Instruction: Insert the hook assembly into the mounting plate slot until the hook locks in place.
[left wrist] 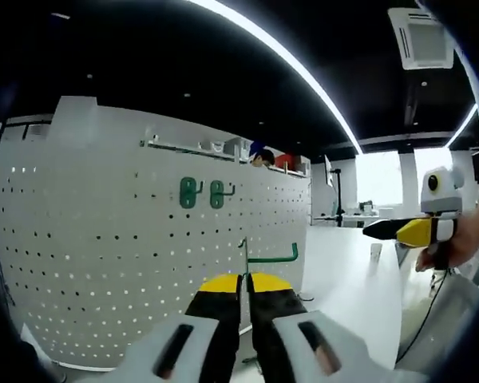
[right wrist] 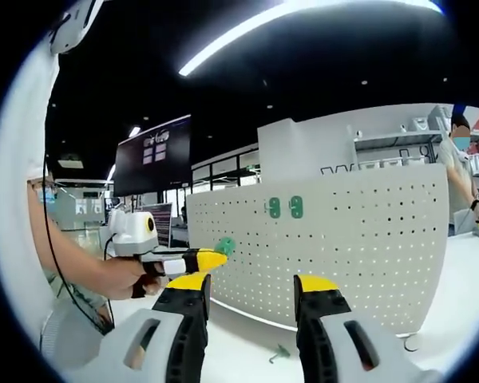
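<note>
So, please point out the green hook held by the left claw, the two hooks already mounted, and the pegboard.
Held green hook [left wrist: 271,257], left gripper view, horizontal arm.
Mounted hooks [left wrist: 188,192], left gripper view, left hook's plate.
Pegboard [left wrist: 80,239], left gripper view, bare perforated face.

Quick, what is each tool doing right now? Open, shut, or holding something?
Left tool: shut on a green hook, in front of the white pegboard.
Right tool: open, holding nothing.
</note>
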The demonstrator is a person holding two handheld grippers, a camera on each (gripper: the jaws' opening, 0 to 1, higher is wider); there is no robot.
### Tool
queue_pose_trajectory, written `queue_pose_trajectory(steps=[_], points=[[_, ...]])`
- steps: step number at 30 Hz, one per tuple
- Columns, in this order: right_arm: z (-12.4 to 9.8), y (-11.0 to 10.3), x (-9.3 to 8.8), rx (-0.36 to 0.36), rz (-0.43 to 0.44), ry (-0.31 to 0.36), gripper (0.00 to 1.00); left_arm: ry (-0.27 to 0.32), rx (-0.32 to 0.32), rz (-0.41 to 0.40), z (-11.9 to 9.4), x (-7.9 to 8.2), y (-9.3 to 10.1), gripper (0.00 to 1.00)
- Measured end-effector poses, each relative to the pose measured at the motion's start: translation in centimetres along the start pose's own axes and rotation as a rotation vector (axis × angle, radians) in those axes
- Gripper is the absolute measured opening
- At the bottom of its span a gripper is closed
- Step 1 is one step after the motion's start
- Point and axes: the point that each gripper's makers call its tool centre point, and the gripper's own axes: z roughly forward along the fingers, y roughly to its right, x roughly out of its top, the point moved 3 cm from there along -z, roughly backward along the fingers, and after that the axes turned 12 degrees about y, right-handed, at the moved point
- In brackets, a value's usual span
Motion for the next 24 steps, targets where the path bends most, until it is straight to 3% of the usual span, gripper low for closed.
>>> queue_pose_trajectory(steps=[7,16,22,24], points=[[0.1,-0.1,0.2,0.004,-0.005,0.005,0.40,0.050,-0.002,0.004,-0.5,1.7,0.8,0.03],[0.2,-0.3,0.1,0.007,0.003,0.004,0.40,0.048,-0.003,0.002,-0.6,1.6,1.1,0.03],[0.1,-0.6,0.1,0.013,0.257,0.029,0.33,0.042,-0.008,0.006,-0.5,1.4,1.3,0.03],[0.1,-0.5,0.0,0.011,0.265,0.034,0.33,0.041,-0.008,0.004,-0.5,1.4,1.3,0.03]])
